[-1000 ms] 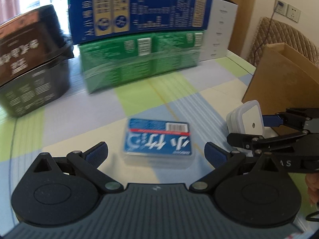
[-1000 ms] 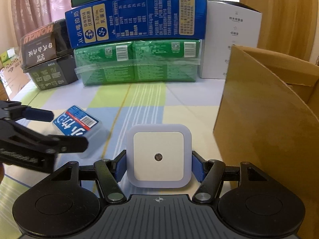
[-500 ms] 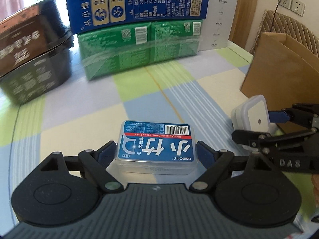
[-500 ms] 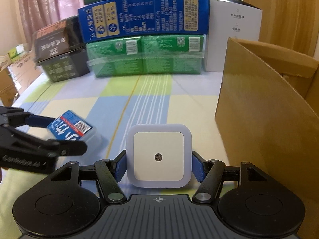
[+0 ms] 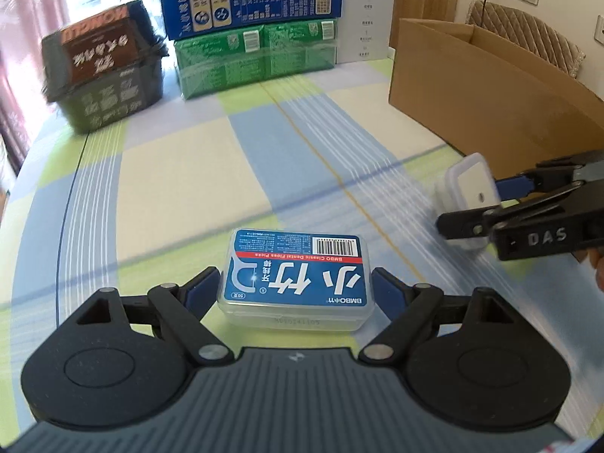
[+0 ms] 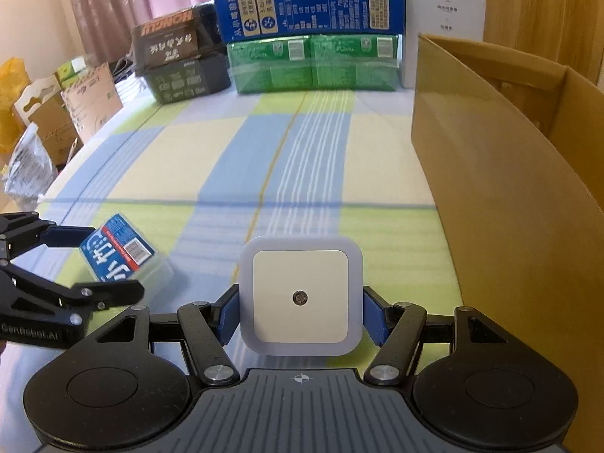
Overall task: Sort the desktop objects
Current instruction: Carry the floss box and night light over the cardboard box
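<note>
1. Jaws of the left gripper (image 5: 296,290) have just closed in from a wider spread and now pinch the floss pick box (image 5: 296,276) by its two short ends, one blue pad against each end.
2. Floss pick box: clear plastic with a blue label and a barcode, label face up. It sits near the front edge of the desk (image 5: 188,173), on its left half. Whether it rests on the cloth or is lifted clear of it cannot be told.
3. Jaws of the right gripper (image 6: 301,316) pinch the night light (image 6: 301,296), a white square unit with a small round sensor at its centre. The blue pads press its left and right sides.
4. Night light: held near the front edge of the desk, right of the floss pick box and just beside the near wall of the cardboard box (image 6: 509,204). In the left wrist view it is blurred, and contact with the desk cannot be judged.
5. Desk surface: a cloth in blue, green and cream checks.
6. Far edge, left to right: a dark carton (image 5: 105,79), a blue carton (image 5: 251,3) stacked on a green wrapped pack (image 5: 256,60), and a white box (image 5: 368,19).
7. Right edge: the cardboard box stands open at the top.
</note>
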Demonstrator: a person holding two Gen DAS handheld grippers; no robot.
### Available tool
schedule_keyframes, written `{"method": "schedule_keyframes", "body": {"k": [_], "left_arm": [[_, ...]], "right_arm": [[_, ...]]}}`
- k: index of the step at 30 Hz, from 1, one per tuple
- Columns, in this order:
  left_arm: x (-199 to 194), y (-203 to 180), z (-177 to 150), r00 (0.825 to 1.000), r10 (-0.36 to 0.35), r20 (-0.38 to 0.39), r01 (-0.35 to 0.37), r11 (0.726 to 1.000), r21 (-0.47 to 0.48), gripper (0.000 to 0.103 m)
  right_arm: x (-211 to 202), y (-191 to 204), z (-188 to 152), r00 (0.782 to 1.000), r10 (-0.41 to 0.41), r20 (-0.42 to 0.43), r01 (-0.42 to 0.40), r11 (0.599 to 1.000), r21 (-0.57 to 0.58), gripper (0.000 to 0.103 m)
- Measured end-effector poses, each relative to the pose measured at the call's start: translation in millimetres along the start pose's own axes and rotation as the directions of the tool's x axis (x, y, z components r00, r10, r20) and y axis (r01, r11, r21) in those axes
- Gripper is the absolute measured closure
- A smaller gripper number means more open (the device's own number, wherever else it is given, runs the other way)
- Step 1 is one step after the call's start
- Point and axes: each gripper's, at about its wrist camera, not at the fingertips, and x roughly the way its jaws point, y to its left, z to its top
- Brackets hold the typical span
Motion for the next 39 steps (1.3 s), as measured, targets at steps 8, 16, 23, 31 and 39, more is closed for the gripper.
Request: {"method": "schedule_keyframes", "body": {"k": [8,16,23,31,39], "left_arm": [[-17,-3,-25,0.999,0.03,-0.019,-0.031,0.998,-0.05,0.02],[-51,-9,-25,0.995,0.094,-0.014,-0.095,0.991,-0.09,0.02],[-91,-26,-26,0.994,0.111,-0.019,-0.113,0.981,-0.157,0.02],[-138,-44,-37,0.99,0.141,-0.033,-0.144,0.967,-0.21,0.02],[-171,-69,-36,0.987,0.158,-0.019,-0.158,0.958,-0.24,0.02]], "right_arm": [[-15,2,-16,1.0,0.002,0.003,-0.002,0.999,-0.033,0.041],[-49,8,-31,1.0,0.01,0.008,-0.009,0.999,-0.038,0.041],[-91,20,-40,0.999,0.029,0.027,-0.028,0.999,-0.034,0.041],[-138,29,-42,0.997,0.035,0.066,-0.032,0.998,-0.047,0.041],[-178,20,-48,0.996,0.029,0.085,-0.024,0.998,-0.052,0.041]]}}
